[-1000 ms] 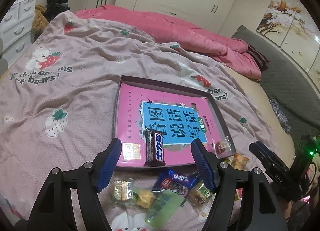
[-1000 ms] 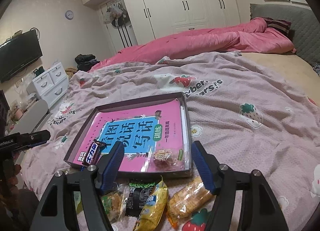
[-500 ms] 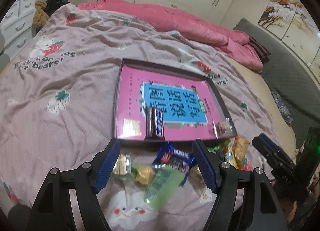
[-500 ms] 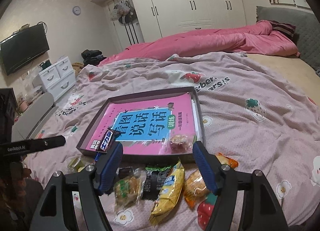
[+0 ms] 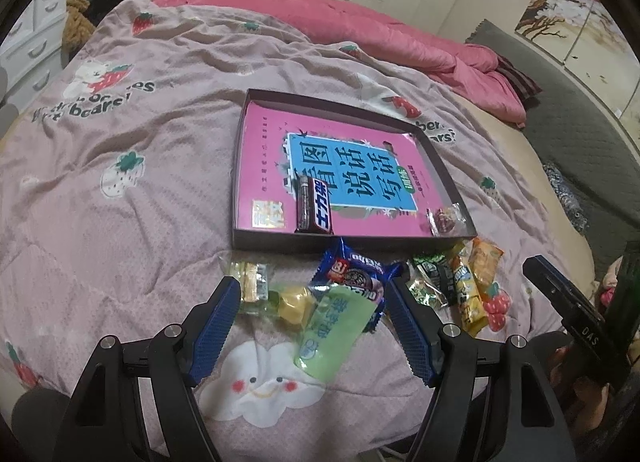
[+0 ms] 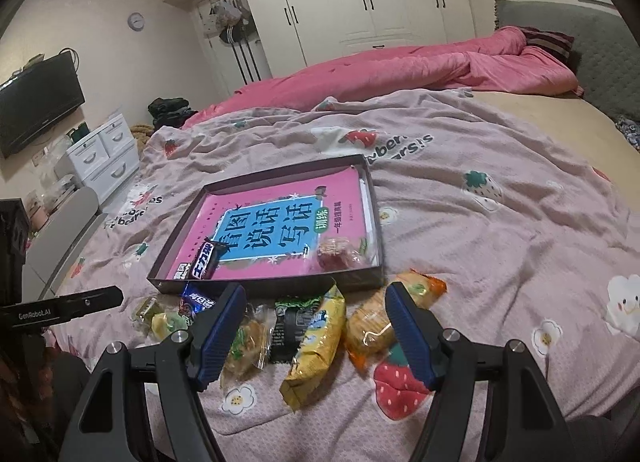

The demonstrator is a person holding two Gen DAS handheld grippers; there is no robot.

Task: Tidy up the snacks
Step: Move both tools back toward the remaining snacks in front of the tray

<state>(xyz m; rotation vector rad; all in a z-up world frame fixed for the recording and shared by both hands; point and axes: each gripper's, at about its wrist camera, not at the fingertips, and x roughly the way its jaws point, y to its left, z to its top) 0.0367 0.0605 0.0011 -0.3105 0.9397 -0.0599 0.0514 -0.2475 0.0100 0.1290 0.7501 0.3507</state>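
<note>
A shallow dark box (image 5: 442, 166) (image 6: 378, 230) lined with a pink book lies on the bed. In it are a chocolate bar (image 5: 314, 204) (image 6: 205, 262) and a clear-wrapped sweet (image 5: 444, 218) (image 6: 340, 252). Loose snacks lie in front of it: a blue cookie pack (image 5: 352, 274), a green pouch (image 5: 332, 332), a yellow pack (image 6: 316, 342), an orange pack (image 6: 376, 324). My left gripper (image 5: 314, 328) is open and empty above the green pouch. My right gripper (image 6: 316, 336) is open and empty above the yellow pack.
A pink strawberry-print blanket (image 5: 120, 150) covers the bed. A pink duvet (image 6: 400, 66) is bunched at the far side. White drawers (image 6: 104, 154) and a TV (image 6: 36, 102) stand to the left. The right gripper shows in the left wrist view (image 5: 568, 302).
Both grippers have pulled back from the box toward the bed's near edge. More of the loose snack pile shows in front of the box. Both stay open.
</note>
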